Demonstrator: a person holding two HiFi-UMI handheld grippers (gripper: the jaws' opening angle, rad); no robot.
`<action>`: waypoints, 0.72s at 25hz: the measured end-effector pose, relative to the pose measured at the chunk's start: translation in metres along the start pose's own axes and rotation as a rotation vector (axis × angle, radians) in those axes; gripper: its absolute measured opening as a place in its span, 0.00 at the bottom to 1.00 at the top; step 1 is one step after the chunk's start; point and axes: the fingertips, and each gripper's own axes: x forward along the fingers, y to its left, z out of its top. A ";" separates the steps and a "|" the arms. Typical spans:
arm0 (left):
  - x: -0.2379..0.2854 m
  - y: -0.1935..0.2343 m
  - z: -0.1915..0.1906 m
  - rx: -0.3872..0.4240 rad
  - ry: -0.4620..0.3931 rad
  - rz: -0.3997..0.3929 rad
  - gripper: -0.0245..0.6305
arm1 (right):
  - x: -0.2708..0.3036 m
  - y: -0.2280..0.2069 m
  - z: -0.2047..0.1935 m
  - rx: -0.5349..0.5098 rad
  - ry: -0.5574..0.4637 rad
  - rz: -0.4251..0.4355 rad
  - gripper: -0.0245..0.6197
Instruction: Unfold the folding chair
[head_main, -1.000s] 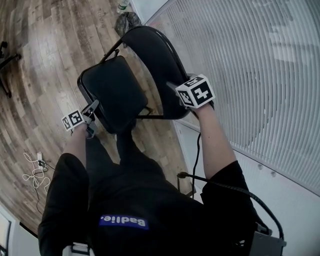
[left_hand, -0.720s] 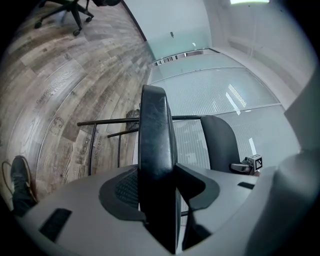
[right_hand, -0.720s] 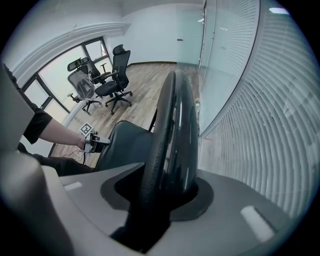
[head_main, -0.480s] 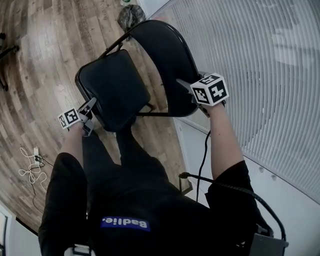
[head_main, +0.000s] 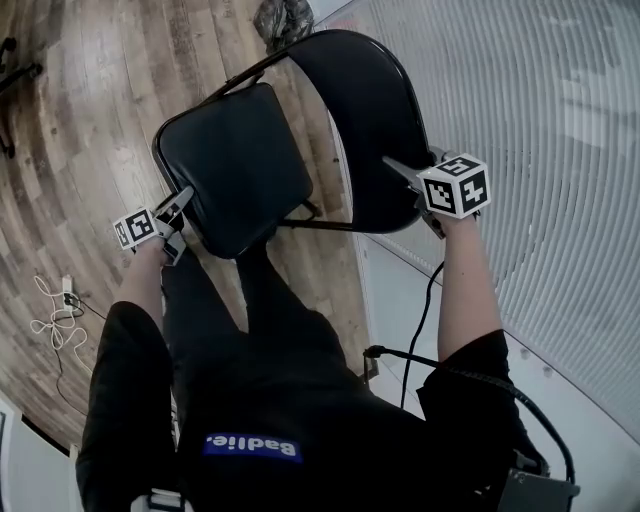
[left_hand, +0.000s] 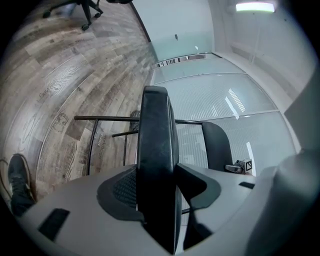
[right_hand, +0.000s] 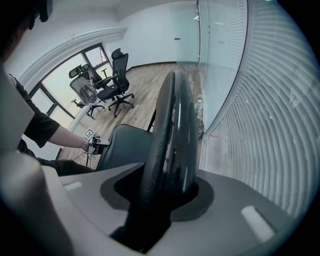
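Wood-plank floor (head_main: 80, 100) from 8 to 12 o'clock, open there. Ribbed glass wall (head_main: 560, 120) from 1 to 4, close beside the black folding chair (head_main: 250, 140) at centre. Right gripper (head_main: 405, 172) pinching the backrest (head_main: 370, 110) edge at 3. Left gripper (head_main: 182, 207) clamped on the seat (head_main: 220, 195) edge at 8, jaws just easing wider. Office chairs (right_hand: 112, 75) far off. Loose cables (head_main: 50, 315) at 8. Blue label (head_main: 250, 447), white lettering, on the black top.

Seat (head_main: 235, 165), backrest (head_main: 365, 110): black, backrest glossy. Floor (head_main: 90, 90), left: brown-grey wood-grain planks. Wall (head_main: 540, 120), right: white, fine ribbed stripes. Left gripper (head_main: 183, 203), right gripper (head_main: 395, 166): cubes white, black square markers. Near: clothing (head_main: 290, 400) black.
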 end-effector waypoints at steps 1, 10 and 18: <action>0.000 0.002 0.001 -0.012 -0.002 -0.016 0.34 | 0.002 -0.001 0.001 0.002 -0.001 0.006 0.26; -0.004 0.042 -0.005 -0.037 -0.007 -0.029 0.35 | 0.027 -0.020 -0.016 0.016 -0.020 0.063 0.26; -0.019 0.084 -0.004 -0.058 -0.039 -0.004 0.37 | 0.049 -0.020 -0.023 0.035 -0.029 0.096 0.26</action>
